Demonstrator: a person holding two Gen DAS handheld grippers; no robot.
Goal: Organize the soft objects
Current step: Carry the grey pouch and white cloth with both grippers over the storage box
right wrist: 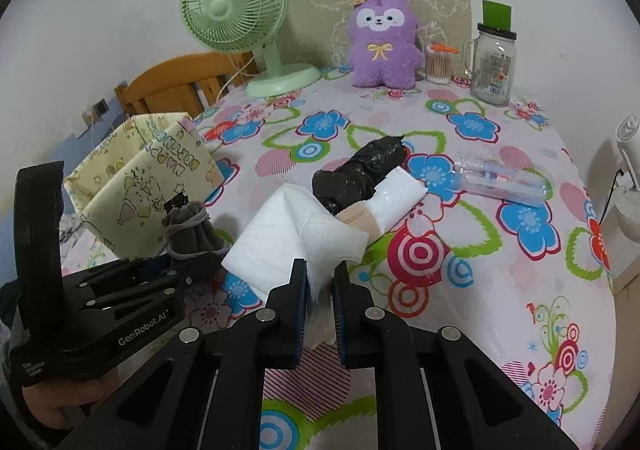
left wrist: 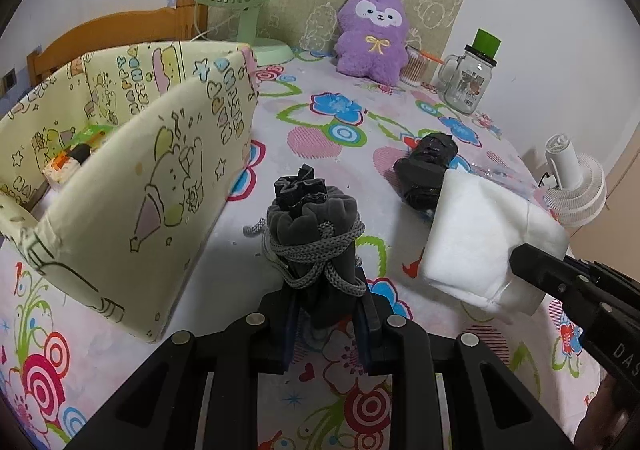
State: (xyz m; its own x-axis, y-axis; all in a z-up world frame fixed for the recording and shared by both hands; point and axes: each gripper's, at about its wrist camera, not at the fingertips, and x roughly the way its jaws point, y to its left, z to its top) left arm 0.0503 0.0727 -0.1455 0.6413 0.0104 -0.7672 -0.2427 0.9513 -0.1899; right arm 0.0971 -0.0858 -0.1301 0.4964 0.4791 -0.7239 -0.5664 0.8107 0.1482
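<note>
Right hand-held gripper point(right wrist: 320, 278) on folded, fluffy white cloth point(right wrist: 280, 234)

Velvety grey pouch point(left wrist: 316, 226), fluffy white cloth point(right wrist: 296, 234), glossy tablecloth point(right wrist: 460, 282)

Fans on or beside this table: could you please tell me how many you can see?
2. The green fan stands at the table's far left corner beside the purple plush; the white fan sits off the table's right edge. Others may be out of view.
</note>
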